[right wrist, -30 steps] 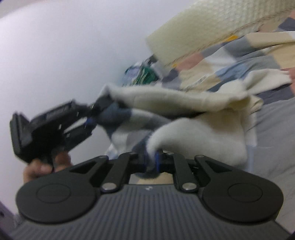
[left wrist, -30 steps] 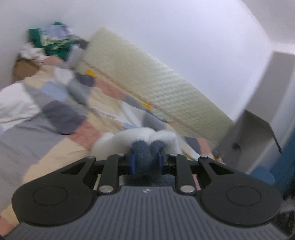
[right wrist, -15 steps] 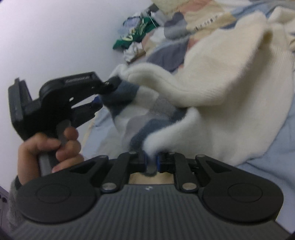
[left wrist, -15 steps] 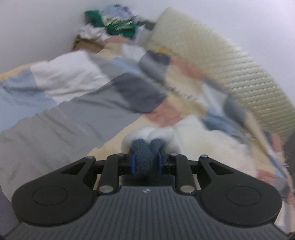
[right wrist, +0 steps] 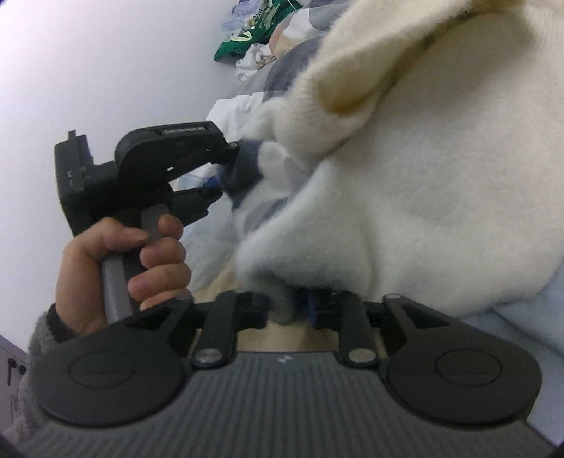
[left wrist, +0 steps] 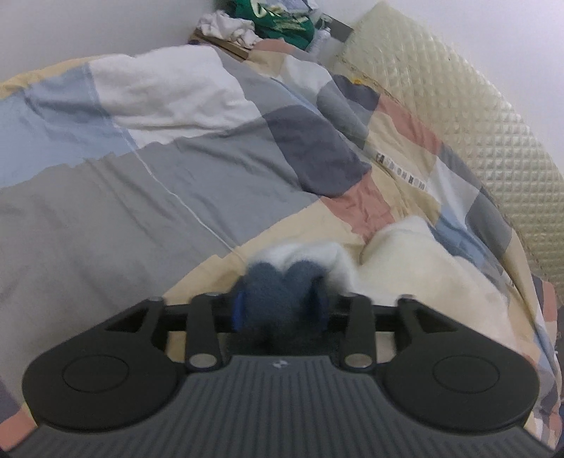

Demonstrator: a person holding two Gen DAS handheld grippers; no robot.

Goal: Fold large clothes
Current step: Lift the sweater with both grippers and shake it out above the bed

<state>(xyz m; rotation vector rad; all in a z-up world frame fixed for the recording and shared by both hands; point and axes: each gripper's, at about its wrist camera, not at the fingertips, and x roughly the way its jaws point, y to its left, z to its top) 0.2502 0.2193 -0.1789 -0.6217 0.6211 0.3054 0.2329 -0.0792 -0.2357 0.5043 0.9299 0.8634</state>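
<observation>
A fluffy cream sweater point(right wrist: 423, 169) with dark blue-grey trim hangs between both grippers above the bed. My left gripper point(left wrist: 280, 303) is shut on a bunched blue-grey edge of the sweater point(left wrist: 282, 285); the cream body point(left wrist: 423, 278) trails off to the right. It also shows in the right wrist view point(right wrist: 225, 169), held by a hand and clamped on the same edge. My right gripper point(right wrist: 299, 310) is shut on a lower cream-and-grey edge; the cloth hides most of its fingers.
A patchwork quilt point(left wrist: 176, 176) in grey, blue, white, pink and beige covers the bed. A pile of green and white clothes point(left wrist: 268, 21) lies at the far corner. A quilted cream mattress pad point(left wrist: 476, 116) leans along the white wall on the right.
Both grippers have lowered the sweater toward the bed and tilted downward. The sweater now fills more of the right wrist view. Both grips are unchanged.
</observation>
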